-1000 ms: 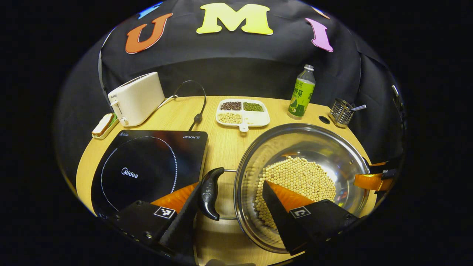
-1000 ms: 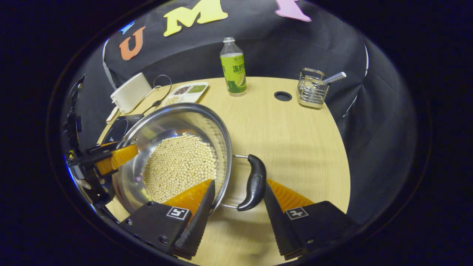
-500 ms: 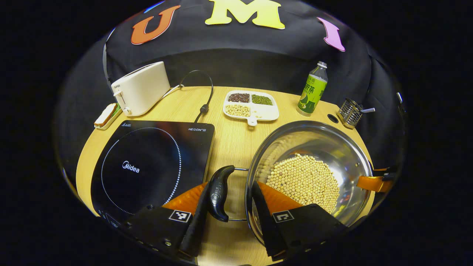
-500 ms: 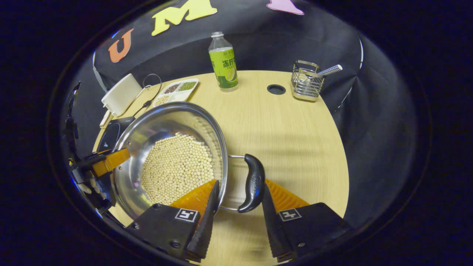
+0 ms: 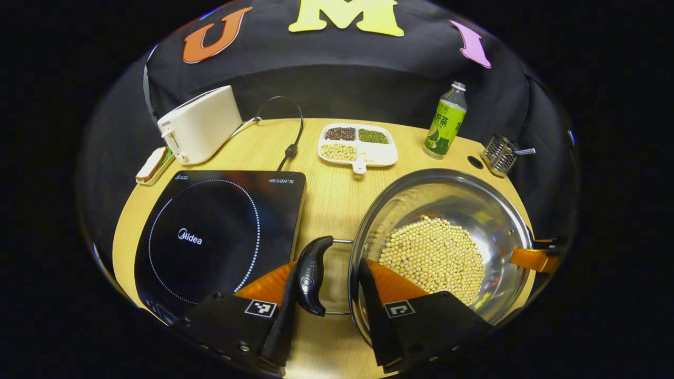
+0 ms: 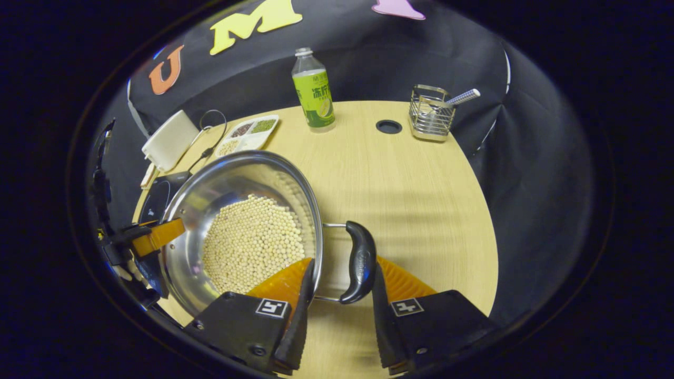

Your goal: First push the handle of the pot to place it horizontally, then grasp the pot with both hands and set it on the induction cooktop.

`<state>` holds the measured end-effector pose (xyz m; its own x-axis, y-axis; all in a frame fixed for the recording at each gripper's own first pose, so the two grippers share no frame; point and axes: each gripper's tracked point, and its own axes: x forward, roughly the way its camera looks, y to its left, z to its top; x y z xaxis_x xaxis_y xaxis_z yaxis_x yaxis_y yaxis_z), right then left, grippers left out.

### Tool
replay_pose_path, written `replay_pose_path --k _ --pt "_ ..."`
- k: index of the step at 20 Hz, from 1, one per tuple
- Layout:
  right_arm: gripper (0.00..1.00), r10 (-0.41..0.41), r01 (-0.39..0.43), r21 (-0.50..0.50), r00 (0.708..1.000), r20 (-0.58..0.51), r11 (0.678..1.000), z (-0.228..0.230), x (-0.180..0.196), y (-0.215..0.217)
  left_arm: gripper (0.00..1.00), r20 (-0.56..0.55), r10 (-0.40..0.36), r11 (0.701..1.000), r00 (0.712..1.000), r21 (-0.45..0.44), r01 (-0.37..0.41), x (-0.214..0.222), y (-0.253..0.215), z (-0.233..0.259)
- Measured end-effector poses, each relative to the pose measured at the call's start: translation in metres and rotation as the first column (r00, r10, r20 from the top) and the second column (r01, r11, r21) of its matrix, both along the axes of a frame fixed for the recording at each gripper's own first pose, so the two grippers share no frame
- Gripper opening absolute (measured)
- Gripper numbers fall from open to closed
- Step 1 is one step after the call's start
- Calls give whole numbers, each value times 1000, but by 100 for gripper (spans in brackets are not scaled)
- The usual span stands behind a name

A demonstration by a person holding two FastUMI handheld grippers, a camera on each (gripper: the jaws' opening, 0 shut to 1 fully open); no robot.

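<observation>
Both side handles of the pot [image 5: 447,247] lie out flat, level with the rim, so the handle-pushing step reads as done. The grasp with both grippers is under way; the transfer is not.

Left gripper [image 5: 326,300], left gripper view: one finger sits against the outer face of the left handle [image 5: 310,273], the other is inside the pot against its wall, over the soybeans [image 5: 434,258]. Handle and wall lie between the fingers. The gap is narrowed but not closed; contact on the handle side looks close, though I cannot tell whether both fingers actually press.

Right gripper [image 6: 339,295], right gripper view: same arrangement on the right handle [image 6: 360,260], one finger outside it, the other inside the rim. Firm pressure cannot be confirmed here either.

The pot sits on the worktop [image 6: 421,195], near edge, right of the induction cooktop [image 5: 216,231] and just beside it, not on it. The cooktop surface is bare. Whether the base has left the worktop I cannot tell.

Remaining, by my judgement: finish closing on both handles, lift level, carry left, set the pot inside the dotted ring. The loose beans would shift if the pot tilts.

Far side: toaster [image 5: 200,126], divided dish [image 5: 358,150], green bottle [image 5: 445,123], wire holder [image 5: 500,155].
</observation>
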<state>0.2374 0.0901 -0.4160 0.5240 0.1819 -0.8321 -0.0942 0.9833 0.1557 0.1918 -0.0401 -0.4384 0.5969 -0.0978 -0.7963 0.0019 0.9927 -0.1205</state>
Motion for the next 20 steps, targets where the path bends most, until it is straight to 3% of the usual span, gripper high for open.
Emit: replay_pose_path --k 1,2,9,20 --pt "55 -11 11 3 1000 8 1000 4 -2 -1 70 -1 -7 1000 1000 -5 7 -2 0 1" --pt "54 -22 21 4 1000 11 1000 7 -5 0 59 3 -12 1000 1000 -11 12 -3 1 3" --pt "54 -32 32 1 999 37 999 33 -19 22 59 29 -40 999 999 -13 40 -6 26 26" --pt "54 -10 10 0 997 78 1000 69 -25 80 59 62 -15 1000 998 -17 16 -8 87 52"
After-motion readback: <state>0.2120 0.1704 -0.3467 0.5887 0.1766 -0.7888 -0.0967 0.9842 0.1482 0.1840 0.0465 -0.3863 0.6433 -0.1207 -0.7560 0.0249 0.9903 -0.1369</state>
